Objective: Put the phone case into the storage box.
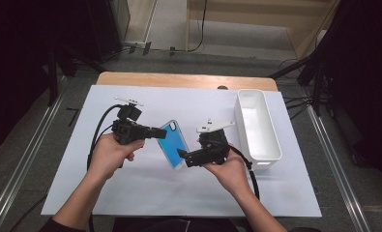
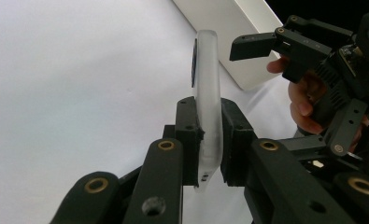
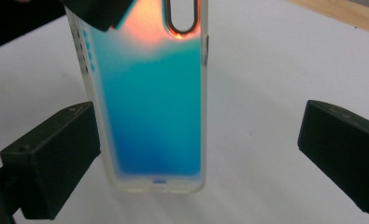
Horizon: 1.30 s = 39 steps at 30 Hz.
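A phone case (image 1: 175, 143) with a blue back and clear, frosted edges is held over the white sheet. My left gripper (image 1: 157, 132) is shut on its upper end, and the pads (image 2: 188, 140) clamp the case (image 2: 208, 79) from both sides. In the right gripper view the case (image 3: 149, 107) hangs lengthwise with its lower end between the jaws. My right gripper (image 3: 198, 154) stands open around that end: the left pad is close beside the case and the right pad is well apart. From above, the right gripper (image 1: 185, 158) is at the case's near corner.
A white rectangular bin (image 1: 258, 126) stands empty to the right of the right hand. A white sheet (image 1: 130, 186) covers the wooden table (image 1: 179, 79). Black cables trail from both grippers toward the table's front edge.
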Available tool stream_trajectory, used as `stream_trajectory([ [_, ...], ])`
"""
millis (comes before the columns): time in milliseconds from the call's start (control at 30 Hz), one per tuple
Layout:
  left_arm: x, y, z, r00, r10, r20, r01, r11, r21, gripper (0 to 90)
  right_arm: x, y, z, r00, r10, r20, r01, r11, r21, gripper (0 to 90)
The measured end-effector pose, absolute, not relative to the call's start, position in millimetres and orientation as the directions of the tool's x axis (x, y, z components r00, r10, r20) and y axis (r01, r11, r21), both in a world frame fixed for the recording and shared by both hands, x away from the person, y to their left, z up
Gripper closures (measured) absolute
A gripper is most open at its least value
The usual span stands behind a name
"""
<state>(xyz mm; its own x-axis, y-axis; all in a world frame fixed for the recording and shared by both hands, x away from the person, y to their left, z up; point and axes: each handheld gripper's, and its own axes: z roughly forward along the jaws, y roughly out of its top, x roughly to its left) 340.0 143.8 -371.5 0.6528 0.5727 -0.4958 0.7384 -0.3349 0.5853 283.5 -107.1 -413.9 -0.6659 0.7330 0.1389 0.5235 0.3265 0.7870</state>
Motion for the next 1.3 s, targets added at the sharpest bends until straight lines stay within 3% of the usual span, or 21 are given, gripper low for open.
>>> stream_trajectory([
  [533,336,133,-371,0.638,0.570,-0.517,0.755,-0.334,0.564,79.4,285,-97,-414,-0.703,0.696,0.150,0.498,0.330,0.802,0.0],
  [1300,332,120,-377,0.608,0.572,-0.551,0.783,-0.316,0.536,79.3,288,-81,-420,-0.684,0.717,0.135,0.513,0.341,0.787,0.0],
])
